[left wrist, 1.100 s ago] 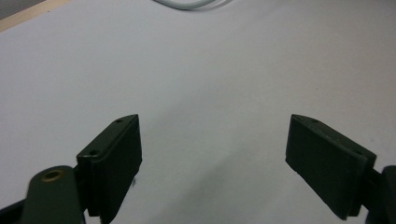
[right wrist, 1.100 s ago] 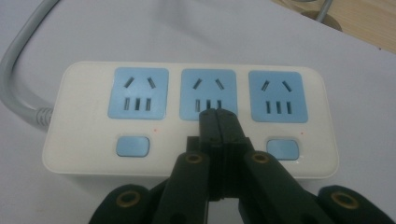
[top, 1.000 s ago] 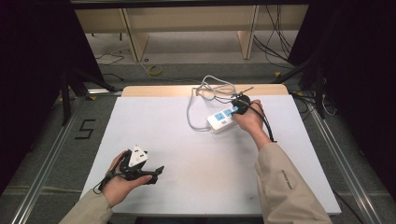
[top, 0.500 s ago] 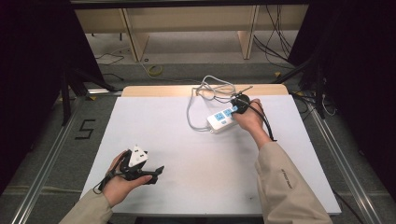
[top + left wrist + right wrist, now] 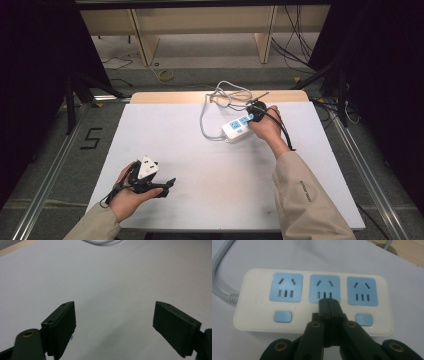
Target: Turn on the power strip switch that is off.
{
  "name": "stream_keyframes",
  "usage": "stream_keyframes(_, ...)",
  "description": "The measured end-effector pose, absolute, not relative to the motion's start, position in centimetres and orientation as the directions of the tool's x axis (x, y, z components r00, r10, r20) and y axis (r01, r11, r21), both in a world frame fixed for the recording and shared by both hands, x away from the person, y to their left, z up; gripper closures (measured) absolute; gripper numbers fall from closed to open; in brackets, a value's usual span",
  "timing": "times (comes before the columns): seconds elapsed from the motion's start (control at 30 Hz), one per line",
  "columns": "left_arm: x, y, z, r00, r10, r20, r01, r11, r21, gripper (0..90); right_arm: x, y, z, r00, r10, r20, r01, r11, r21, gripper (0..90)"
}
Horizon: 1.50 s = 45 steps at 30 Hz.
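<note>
Right gripper (image 5: 329,302), fingers clenched together, presses the power strip's (image 5: 312,301) middle switch; left gripper (image 5: 113,322) rests released on the table (image 5: 200,165).

1. The left gripper (image 5: 113,327) rises from the bottom edge, its two black jaws standing wide apart with nothing between them.
2. Each jaw ends in a flat rectangular pad, and small screw heads show on the pads' upper edges.
3. A brass-coloured pivot ring sits on the linkage at the lower left, just beside the left jaw.
4. The white table surface (image 5: 107,282) lies under and beyond the jaws, bare between them.
5. A loop of pale grey cable (image 5: 102,242) curves along the top edge, well beyond the jaws.
6. A strip of wooden table edge (image 5: 15,247) crosses the top left corner, left of the cable.
</note>
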State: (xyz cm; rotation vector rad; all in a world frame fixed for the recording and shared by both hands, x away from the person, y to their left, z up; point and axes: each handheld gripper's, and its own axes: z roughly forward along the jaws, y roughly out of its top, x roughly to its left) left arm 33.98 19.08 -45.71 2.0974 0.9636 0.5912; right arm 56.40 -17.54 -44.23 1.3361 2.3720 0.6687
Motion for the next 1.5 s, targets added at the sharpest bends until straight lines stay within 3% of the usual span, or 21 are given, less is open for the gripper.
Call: stream_keyframes(1.5,33.99,19.05,-45.78,0.615,0.783,0.099,0.446,-0.448,0.775,18.3,56.31,-16.92,-44.29,-0.503,0.858,-0.105,0.7,0.476,0.532,90.0)
